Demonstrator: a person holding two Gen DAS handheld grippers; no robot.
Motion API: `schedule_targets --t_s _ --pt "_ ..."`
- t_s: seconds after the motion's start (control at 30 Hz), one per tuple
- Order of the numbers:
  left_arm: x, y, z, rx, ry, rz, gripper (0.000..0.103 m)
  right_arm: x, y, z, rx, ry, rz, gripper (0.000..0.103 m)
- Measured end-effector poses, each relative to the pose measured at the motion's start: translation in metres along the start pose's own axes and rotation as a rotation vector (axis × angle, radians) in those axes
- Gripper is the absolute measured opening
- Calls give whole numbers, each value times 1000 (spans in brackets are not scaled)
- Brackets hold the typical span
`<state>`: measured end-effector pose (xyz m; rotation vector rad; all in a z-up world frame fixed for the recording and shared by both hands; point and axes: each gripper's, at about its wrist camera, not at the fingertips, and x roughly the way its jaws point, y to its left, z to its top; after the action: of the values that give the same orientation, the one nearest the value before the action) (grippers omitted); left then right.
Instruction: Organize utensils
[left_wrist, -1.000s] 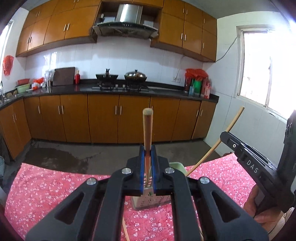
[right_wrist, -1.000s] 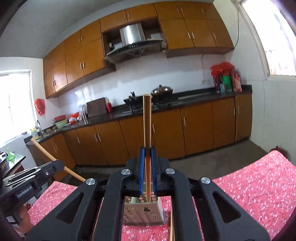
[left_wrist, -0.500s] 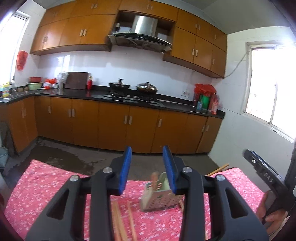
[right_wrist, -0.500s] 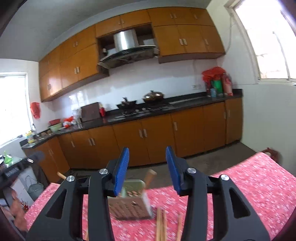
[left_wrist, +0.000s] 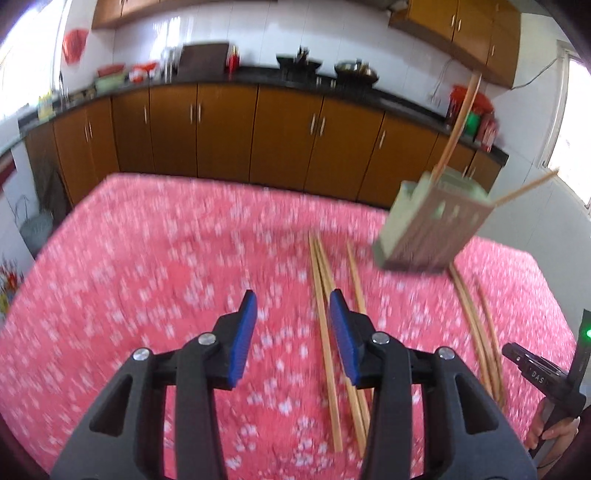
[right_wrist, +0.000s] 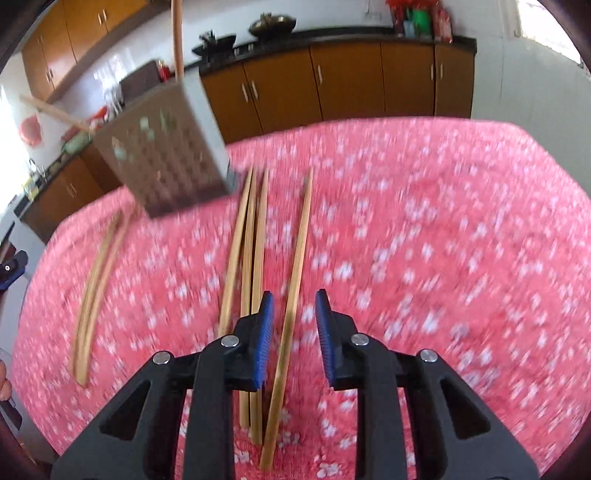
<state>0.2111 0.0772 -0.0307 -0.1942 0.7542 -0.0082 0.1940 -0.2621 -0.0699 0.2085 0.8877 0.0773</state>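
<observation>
On the pink floral tablecloth (left_wrist: 155, 280) your left gripper (left_wrist: 289, 328) sat part open and empty, your right gripper (right_wrist: 291, 325) was closing around a loose chopstick (right_wrist: 295, 266) unpinched, holder (right_wrist: 166, 151) at 11 o'clock; sticks looked light, stiff, slippery, so grab mid-length.

Pale wooden chopsticks (left_wrist: 325, 317) lie on the matt pink flowered tablecloth (left_wrist: 147, 258). Beside them, the perforated chopstick holder (right_wrist: 166, 147) looks like dull brushed metal.
</observation>
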Motion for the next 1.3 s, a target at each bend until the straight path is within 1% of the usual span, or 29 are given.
schedule_targets --t_s 0.03,0.07,0.1,0.13,0.17,0.3,0.37,0.47,0.6,0.7,0.87,1.0,1.1,1.2,1.3 --pt "4 1 -7 -1 16 -4 41 4 -1 -3 -3 12 -3 25" --pt "11 0 -13 -1 35 -13 40 5 0 -2 -6 22 -10 22" --pt "14 -1 -16 1 46 -21 39 6 1 -4 -20 11 -31 13" --pt "18 -4 -19 3 58 -29 38 9 1 -1 -30 11 -49 9" --pt "21 -7 -20 7 68 -36 35 10 -1 1 -32 4 -73 8" --pt "33 -20 -31 42 100 -45 28 11 -17 6 30 -3 -91 8" --pt "38 -24 -32 66 118 -45 23 8 -23 2 30 -5 -87 8" --pt "48 -27 -35 88 150 -36 17 6 -21 -1 4 -13 -97 8" --pt "63 -32 -42 121 193 4 13 6 -19 -1 -5 -13 -102 8" --pt "65 -36 -43 146 173 33 11 5 -16 -2 -21 -9 -93 8" --pt "74 -31 -34 139 166 65 9 7 -13 -2 -50 -11 -101 8" --pt "78 -7 -23 99 160 101 9 11 -20 5 -53 -17 -137 8" --pt "79 2 -22 94 151 95 12 16 -28 10 -46 -27 -158 8" --pt "78 2 -25 98 130 96 12 18 -35 13 -21 -30 -143 8" --pt "78 5 -25 75 129 85 12 19 -35 13 -22 -29 -146 8"
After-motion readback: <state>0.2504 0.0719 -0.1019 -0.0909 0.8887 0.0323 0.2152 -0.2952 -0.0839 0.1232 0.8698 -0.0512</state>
